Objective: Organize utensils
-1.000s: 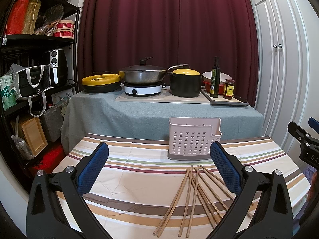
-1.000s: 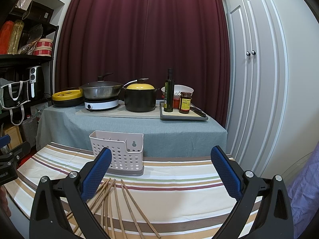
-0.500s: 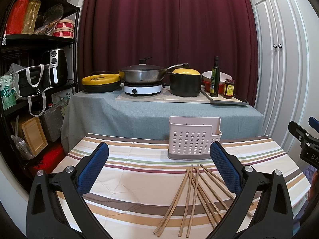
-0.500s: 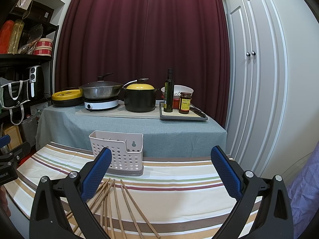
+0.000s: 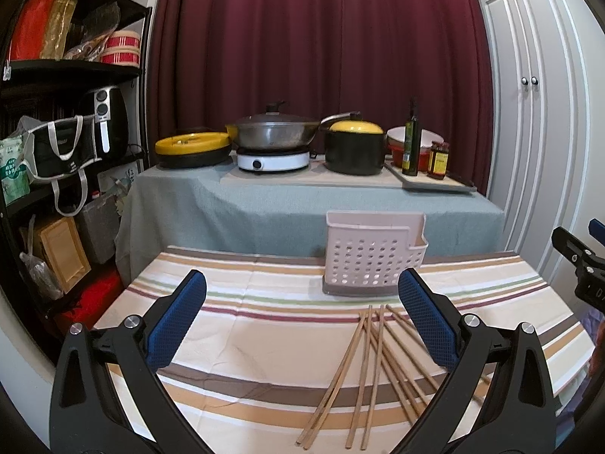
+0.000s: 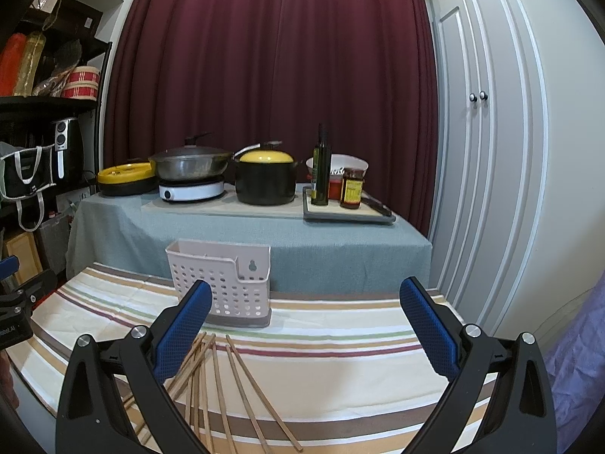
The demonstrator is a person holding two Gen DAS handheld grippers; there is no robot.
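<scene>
"Two tongs, and has either one done anything in the last second?"

"Hardly. The left tongs [image 5: 301, 280] and the right tongs [image 6: 306, 287] hang over the near edge of the desk [image 5: 245, 325] as they did a second ago. Both gape wide with nothing between the pads. The chopsticks [image 5: 363, 370] have not shifted either."

"So what does that mean for the job?"

"It looks unstarted. No stick is lifted, and the rack [image 5: 372, 265] appears empty from both views. The pause reads as lining up before a first pick, though that is only a guess."

"Where do the sticks lie?"

"They lie loose and fanned on the striped cloth, just in front of the rack and apart from it. They sit under the right finger of the left tongs. In the right view the chopsticks [image 6: 219, 378] pass under the left finger, with the rack [image 6: 223, 283] upright behind them."

"How many of each?"

"One rack, with a main bin and a smaller pocket at one end. There are about eight chopsticks. They cross and overlap, and the fingers hide some, so the count is not firm. Two tongs, neither holding anything."
</scene>
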